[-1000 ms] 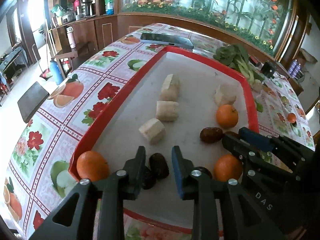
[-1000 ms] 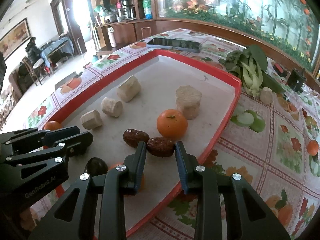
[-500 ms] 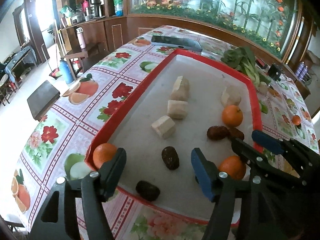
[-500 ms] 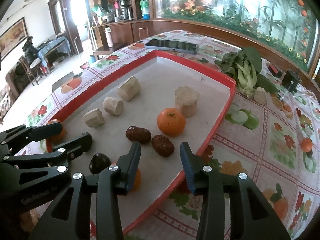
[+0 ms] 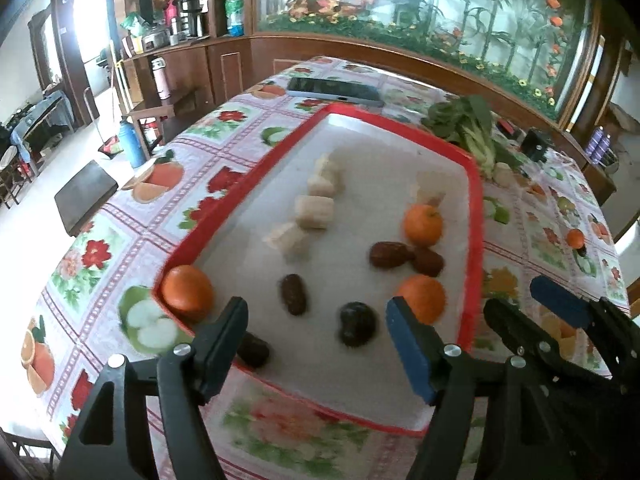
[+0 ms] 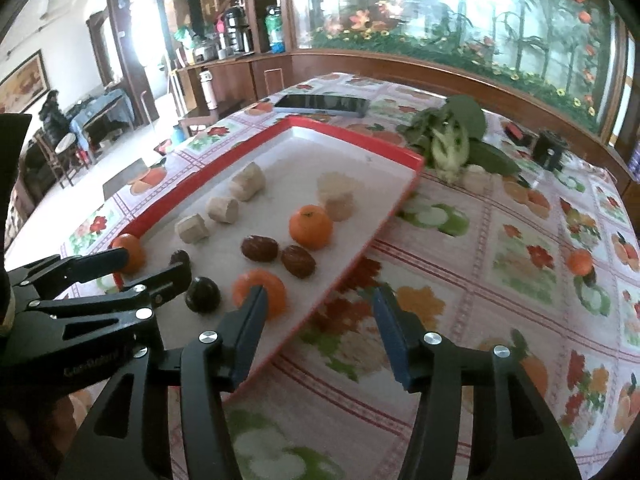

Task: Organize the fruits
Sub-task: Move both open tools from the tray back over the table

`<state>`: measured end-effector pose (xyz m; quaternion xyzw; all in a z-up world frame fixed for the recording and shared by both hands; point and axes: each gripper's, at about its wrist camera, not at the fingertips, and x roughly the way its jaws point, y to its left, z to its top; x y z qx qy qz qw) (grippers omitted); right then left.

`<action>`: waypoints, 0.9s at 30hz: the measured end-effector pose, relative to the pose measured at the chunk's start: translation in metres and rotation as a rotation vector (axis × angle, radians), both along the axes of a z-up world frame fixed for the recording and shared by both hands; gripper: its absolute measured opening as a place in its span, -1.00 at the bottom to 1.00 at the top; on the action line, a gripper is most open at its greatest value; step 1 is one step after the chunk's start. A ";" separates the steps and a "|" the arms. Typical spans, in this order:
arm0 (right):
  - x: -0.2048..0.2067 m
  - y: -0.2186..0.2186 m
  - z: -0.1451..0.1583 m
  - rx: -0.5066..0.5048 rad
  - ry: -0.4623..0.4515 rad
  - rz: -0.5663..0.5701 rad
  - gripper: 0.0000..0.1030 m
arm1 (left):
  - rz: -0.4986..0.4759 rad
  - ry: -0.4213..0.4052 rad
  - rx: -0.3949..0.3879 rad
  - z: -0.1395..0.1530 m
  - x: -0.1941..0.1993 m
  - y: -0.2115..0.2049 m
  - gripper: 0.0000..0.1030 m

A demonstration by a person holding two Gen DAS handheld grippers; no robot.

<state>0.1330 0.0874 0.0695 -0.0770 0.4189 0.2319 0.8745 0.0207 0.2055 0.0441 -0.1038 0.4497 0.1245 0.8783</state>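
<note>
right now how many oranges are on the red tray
3. One orange in the near left corner, one near the right edge close to the tongs, one farther back beside the dates. A fourth lies off the tray on the tablecloth.

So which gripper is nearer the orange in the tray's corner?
Left. The left gripper has its jaws open right beside the corner orange; the right gripper sits across the tray, over its opposite edge.

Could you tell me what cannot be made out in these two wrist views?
- Left wrist view: a dark fruit at the tray's near edge is half hidden by the left gripper.
- Right wrist view: the near orange is partly covered by the right gripper.
- Both views are blurred, so the pale chunks stay unidentifiable.
</note>
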 end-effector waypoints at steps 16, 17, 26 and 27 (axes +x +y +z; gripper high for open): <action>0.041 -0.199 -0.006 0.015 0.017 -0.323 0.06 | -0.211 0.047 0.015 0.003 0.038 -0.131 0.47; 0.049 -0.213 -0.008 0.014 0.020 -0.334 0.06 | -0.226 0.054 0.015 0.003 0.041 -0.139 0.48; 0.109 -0.275 -0.036 0.021 0.075 -0.336 0.07 | -0.318 0.091 0.077 -0.002 0.065 -0.189 0.49; 0.113 -0.274 -0.038 0.017 0.068 -0.318 0.07 | -0.323 0.095 0.083 -0.002 0.067 -0.193 0.49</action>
